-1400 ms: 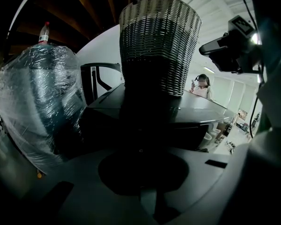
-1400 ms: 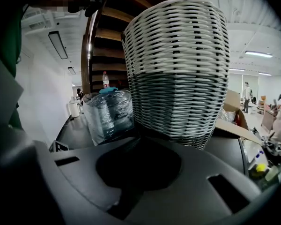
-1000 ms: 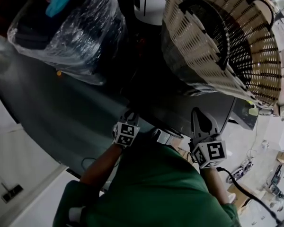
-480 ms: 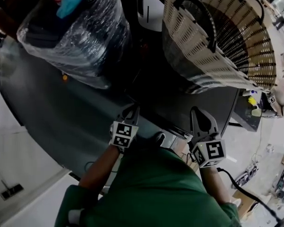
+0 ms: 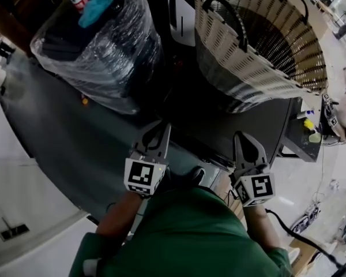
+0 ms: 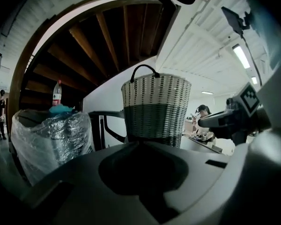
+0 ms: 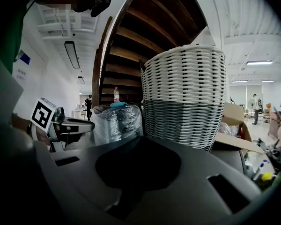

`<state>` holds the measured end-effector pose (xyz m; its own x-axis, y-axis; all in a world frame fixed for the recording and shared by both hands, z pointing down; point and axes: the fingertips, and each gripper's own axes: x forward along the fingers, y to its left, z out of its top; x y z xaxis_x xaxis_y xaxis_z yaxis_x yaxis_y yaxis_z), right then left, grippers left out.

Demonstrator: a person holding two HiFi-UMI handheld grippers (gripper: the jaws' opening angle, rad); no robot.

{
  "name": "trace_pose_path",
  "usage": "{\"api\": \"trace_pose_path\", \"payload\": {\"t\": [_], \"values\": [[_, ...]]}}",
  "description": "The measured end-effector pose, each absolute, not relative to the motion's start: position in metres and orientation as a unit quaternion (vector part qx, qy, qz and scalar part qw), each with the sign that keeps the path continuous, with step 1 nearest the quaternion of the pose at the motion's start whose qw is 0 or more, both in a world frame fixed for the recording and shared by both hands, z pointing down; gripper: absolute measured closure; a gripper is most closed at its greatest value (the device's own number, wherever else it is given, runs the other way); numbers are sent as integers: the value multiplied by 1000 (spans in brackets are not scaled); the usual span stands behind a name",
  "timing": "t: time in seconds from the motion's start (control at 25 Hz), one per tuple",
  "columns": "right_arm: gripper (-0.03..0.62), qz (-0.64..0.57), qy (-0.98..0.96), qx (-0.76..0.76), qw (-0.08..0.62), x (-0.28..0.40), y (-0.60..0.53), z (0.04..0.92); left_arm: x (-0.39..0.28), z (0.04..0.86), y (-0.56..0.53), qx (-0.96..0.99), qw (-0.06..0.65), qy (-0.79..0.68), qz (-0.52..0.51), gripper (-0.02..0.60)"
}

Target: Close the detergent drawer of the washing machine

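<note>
Jaws of left gripper (image 5: 162, 127) and right gripper (image 5: 240, 136) pressed together, nothing held, both at near edge of washing machine (image 5: 251, 130), 1 wicker basket (image 5: 248, 45) standing far on top. Detergent drawer not discernible.

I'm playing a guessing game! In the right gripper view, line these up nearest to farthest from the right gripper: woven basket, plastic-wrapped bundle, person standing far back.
1. Woven basket: just ahead of the right gripper, to the right.
2. Plastic-wrapped bundle: farther back, on the left.
3. Person: farthest, small, left of the bundle.
</note>
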<state>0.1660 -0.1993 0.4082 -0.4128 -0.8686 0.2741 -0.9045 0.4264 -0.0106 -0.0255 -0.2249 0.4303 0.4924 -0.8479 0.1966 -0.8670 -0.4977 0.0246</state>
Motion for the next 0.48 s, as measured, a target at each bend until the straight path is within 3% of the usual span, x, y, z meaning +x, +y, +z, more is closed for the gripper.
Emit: {"api": "trace_pose_path", "payload": {"t": [0.48], "values": [[572, 66, -839, 530, 101, 175, -184, 394, -40, 382, -211, 851, 30, -523, 49, 544]]}}
